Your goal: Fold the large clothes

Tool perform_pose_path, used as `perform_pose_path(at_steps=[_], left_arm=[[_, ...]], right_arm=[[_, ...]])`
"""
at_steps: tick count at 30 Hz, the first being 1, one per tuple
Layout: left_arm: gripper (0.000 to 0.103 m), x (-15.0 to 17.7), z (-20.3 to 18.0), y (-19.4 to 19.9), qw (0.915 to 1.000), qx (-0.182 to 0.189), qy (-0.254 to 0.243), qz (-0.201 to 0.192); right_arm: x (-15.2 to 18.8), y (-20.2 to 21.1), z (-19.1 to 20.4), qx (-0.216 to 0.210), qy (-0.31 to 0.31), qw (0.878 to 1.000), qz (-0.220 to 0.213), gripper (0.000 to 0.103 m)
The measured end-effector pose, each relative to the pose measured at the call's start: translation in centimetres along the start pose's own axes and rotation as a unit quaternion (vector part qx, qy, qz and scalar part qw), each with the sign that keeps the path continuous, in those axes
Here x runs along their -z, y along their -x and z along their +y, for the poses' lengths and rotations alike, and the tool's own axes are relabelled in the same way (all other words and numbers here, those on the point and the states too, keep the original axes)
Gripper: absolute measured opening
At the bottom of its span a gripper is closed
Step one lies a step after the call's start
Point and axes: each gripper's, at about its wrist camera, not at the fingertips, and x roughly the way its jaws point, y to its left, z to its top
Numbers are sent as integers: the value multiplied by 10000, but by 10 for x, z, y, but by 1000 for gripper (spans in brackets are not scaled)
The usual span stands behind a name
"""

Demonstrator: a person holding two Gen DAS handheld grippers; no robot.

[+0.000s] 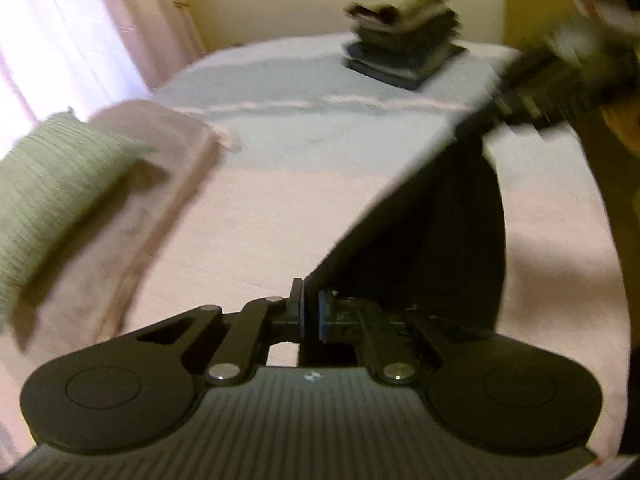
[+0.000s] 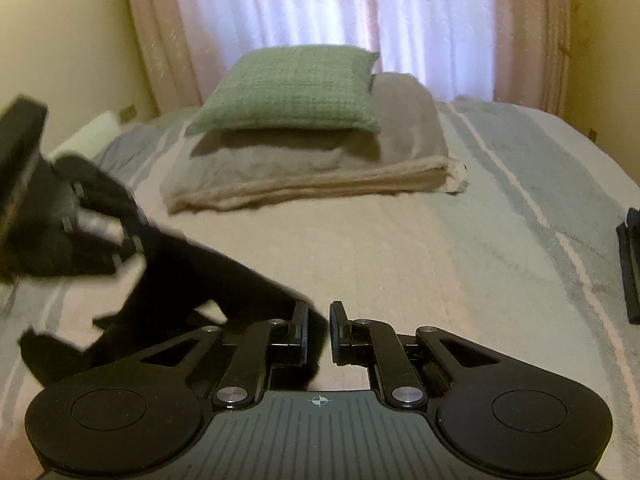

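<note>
Left hand-held gripper [image 1: 310,312] clamps dark garment [image 1: 420,216] above bed [image 1: 280,208]; right hand-held gripper [image 2: 319,334] slightly parted, grip unclear; folding unfinished, folded stack [image 1: 400,32] beyond.

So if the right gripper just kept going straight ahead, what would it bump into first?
Probably the folded beige blanket with the green pillow on top. Before that, the bed cover looks bare ahead of the right gripper, though depth is hard to judge.

Black hand-held gripper [image 2: 319,330], silver screws, ribbed grey body.

striped bed [image 2: 500,216], folded blanket [image 2: 312,176], seemingly clothes stack [image 1: 402,34]
</note>
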Motion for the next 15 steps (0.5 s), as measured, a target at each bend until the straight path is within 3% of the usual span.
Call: perform_pose_path(at_steps=[2,3,6,8,11,15], left_arm=[[4,-16,31,6,9994,-330,30,29],[4,-21,46,9,9988,-474,75,50],[4,-28,84,14,9948,-994,98,179],[4,-21,107,19,9912,-1276,226,254],[4,1,132,37,9846,-1655,432,364],[4,37,164,64,9755,-1960,882,473]], right_arm=[[-6,-3,-5,241,-162,9995,-78,11],[-7,-4,-6,231,-272,9993,-120,19],[2,-6,3,82,-568,9981,-232,64],[24,-10,19,-90,-822,9965,-115,66],[77,-31,53,-552,-1300,9888,484,67],[142,-63,110,-1024,-1473,9775,1112,67]])
